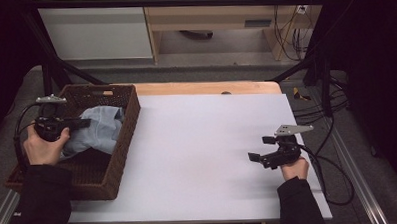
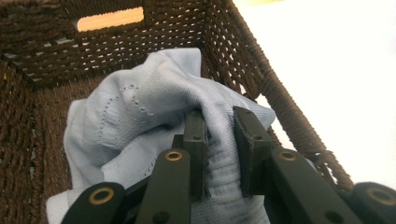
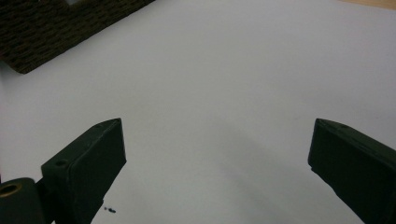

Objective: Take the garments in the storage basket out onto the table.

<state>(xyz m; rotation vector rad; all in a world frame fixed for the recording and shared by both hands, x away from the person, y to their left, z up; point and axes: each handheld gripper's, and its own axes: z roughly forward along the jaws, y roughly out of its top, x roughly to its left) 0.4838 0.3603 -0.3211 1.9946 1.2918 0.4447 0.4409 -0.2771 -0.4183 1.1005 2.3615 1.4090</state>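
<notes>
A light blue cloth (image 1: 99,128) lies bunched inside a dark brown wicker basket (image 1: 122,144) at the table's left. My left gripper (image 1: 84,123) reaches into the basket from its left side and is shut on a fold of that cloth (image 2: 140,116); in the left gripper view its two black jaws pinch the ribbed fabric between them (image 2: 219,140). My right gripper (image 1: 260,149) rests low over the white table surface at the right, jaws wide apart, nothing between them (image 3: 217,149).
The white sheet (image 1: 207,141) covers most of the table, with a wooden strip (image 1: 205,87) at the far edge. The basket's corner (image 3: 56,32) appears far off in the right gripper view. Cables (image 1: 333,172) trail past the table's right edge.
</notes>
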